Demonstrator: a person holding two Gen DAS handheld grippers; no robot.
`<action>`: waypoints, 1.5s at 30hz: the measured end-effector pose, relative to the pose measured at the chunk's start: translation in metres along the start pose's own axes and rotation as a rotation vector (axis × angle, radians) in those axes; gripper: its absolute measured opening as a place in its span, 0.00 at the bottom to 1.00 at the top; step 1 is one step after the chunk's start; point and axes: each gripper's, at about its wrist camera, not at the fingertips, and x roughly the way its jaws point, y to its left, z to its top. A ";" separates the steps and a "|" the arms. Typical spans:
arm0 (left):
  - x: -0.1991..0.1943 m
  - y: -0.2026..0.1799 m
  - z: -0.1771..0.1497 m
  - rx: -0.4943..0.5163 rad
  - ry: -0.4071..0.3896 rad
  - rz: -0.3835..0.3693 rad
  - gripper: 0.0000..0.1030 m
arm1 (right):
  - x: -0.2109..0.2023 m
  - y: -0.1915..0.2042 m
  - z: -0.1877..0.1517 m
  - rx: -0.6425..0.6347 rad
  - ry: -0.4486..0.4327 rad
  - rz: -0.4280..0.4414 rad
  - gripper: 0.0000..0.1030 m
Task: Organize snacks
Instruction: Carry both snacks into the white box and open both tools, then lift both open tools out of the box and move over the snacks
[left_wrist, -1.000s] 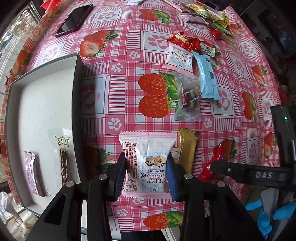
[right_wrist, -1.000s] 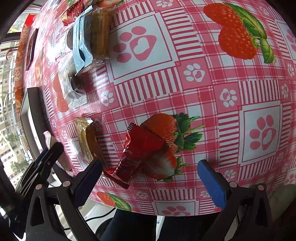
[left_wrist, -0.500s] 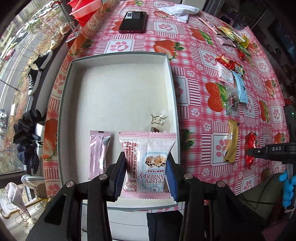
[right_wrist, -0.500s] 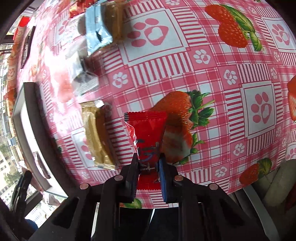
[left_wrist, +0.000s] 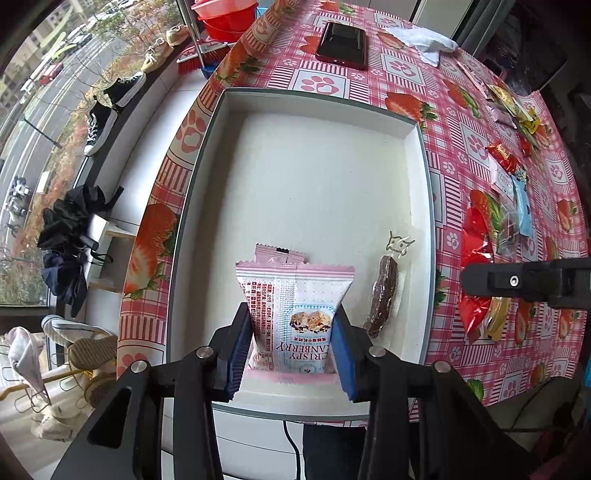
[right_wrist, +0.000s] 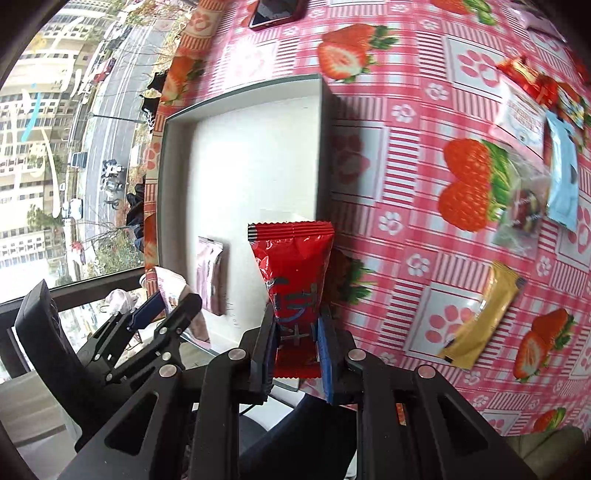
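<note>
So my left gripper (left_wrist: 291, 334) is clamped on the crispy cranberry packet (left_wrist: 293, 306), blue pads pressing both sides, and it's hanging over the near end of the white tray (left_wrist: 421, 155). Behind the packet a pink wrapper (left_wrist: 280, 253) lies on the tray floor, and just to its right sits a clear-wrapped dark snack stick (left_wrist: 384, 295), also in the tray.

My right gripper (right_wrist: 295, 341) is pinching a red snack packet (right_wrist: 293, 266) by its lower end, holding it upright over the tray's right edge (right_wrist: 321, 147), near the front corner. From that camera I can see the left gripper (right_wrist: 159, 306) off to the side over the tray with its packet.

Further out on the strawberry-print surface (right_wrist: 406, 166) there's a gold snack bar (right_wrist: 480, 314), a clear bag of candies (right_wrist: 524, 210) touching a light blue packet (right_wrist: 563, 177), and more wrappers beyond. A dark phone (left_wrist: 343, 44) lies past the tray's far end.
</note>
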 end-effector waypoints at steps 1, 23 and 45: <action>0.000 0.002 0.000 -0.005 0.003 -0.001 0.50 | 0.006 0.008 0.005 -0.013 0.005 0.004 0.21; -0.025 -0.064 -0.067 -0.126 0.000 0.115 0.78 | -0.001 -0.171 -0.043 0.031 0.137 -0.432 1.00; -0.023 -0.163 -0.170 -0.193 0.085 0.137 0.78 | 0.038 -0.228 -0.086 -0.137 0.298 -0.510 1.00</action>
